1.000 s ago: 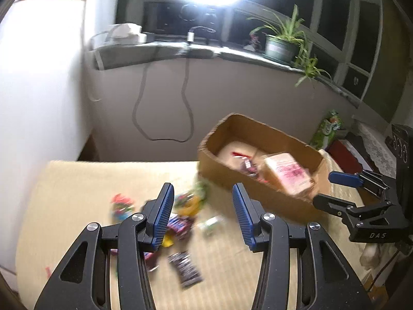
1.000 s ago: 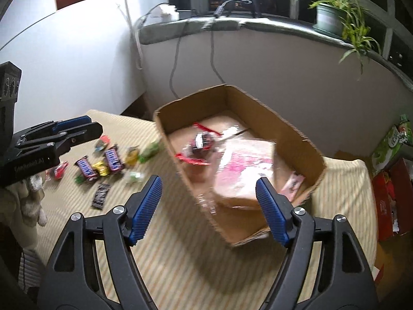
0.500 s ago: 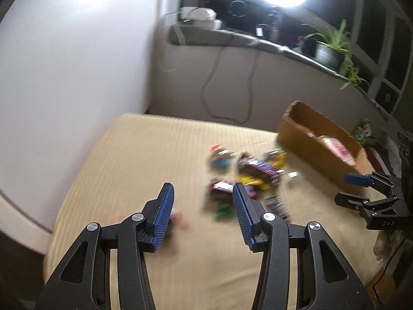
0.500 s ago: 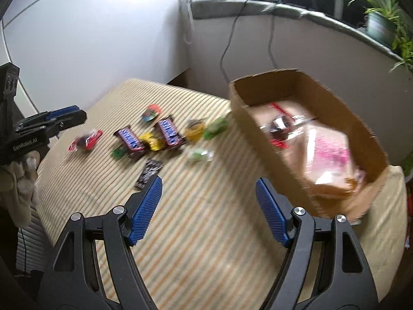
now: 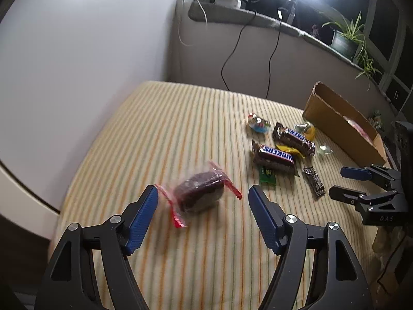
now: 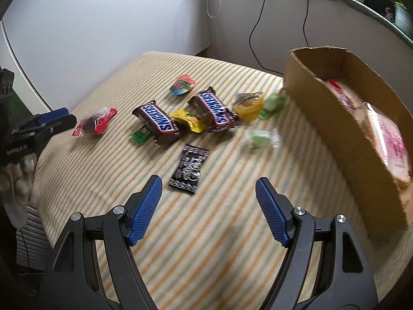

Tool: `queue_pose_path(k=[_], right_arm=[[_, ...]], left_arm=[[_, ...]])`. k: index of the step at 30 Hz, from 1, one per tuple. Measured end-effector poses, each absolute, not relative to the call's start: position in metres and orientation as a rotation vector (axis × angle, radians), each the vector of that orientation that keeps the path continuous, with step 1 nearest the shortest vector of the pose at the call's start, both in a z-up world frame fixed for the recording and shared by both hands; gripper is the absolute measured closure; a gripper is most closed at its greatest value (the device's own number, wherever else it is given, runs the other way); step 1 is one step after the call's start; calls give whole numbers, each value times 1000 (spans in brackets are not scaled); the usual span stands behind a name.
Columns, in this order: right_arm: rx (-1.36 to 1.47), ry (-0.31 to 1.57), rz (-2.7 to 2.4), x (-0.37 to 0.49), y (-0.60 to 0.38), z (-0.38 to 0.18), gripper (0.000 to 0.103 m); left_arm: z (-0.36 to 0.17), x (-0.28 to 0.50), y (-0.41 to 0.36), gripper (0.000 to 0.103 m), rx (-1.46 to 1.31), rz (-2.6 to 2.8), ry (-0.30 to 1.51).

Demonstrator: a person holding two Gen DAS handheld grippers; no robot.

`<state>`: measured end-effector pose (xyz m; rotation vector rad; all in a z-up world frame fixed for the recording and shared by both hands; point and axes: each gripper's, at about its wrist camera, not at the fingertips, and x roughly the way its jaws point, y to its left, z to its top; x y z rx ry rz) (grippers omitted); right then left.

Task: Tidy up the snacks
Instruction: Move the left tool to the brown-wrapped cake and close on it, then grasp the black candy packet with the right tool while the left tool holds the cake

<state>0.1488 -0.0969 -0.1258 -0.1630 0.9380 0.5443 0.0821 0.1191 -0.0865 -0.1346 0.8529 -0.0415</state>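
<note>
1. Two views back your left gripper (image 5: 200,217) faced the brown cardboard box (image 5: 343,126); now its jaws are opening around, not touching, the red-ended clear-wrapped dark cake (image 5: 198,193) on the striped cloth (image 5: 160,134)
2. Your right gripper (image 6: 209,201) hangs spread and empty, swung from the box to the black foil sachet (image 6: 189,169), so collecting resumes

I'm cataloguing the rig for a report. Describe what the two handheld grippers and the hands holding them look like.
Both the left gripper and right gripper are black, angular frames with silver screws and ribbed blue pads on the fingers. White lettering marks each body's side. The left hand wears a pale fabric glove.
</note>
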Motion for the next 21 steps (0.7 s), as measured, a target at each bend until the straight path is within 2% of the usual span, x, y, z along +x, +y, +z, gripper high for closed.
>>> queue_pose_path(k=[13, 15, 16, 21], right_arm=[[-192, 977, 523, 160, -71, -147, 25], [-215, 971, 516, 160, -67, -149, 26], [-222, 969, 516, 160, -65, -149, 28], [-250, 961, 498, 162, -63, -147, 59]], left_arm=[[-102, 99, 118, 32, -136, 3, 869], [-103, 99, 118, 38, -130, 7, 866], [-103, 100, 118, 42, -129, 10, 865], [-102, 97, 117, 50, -128, 8, 850]])
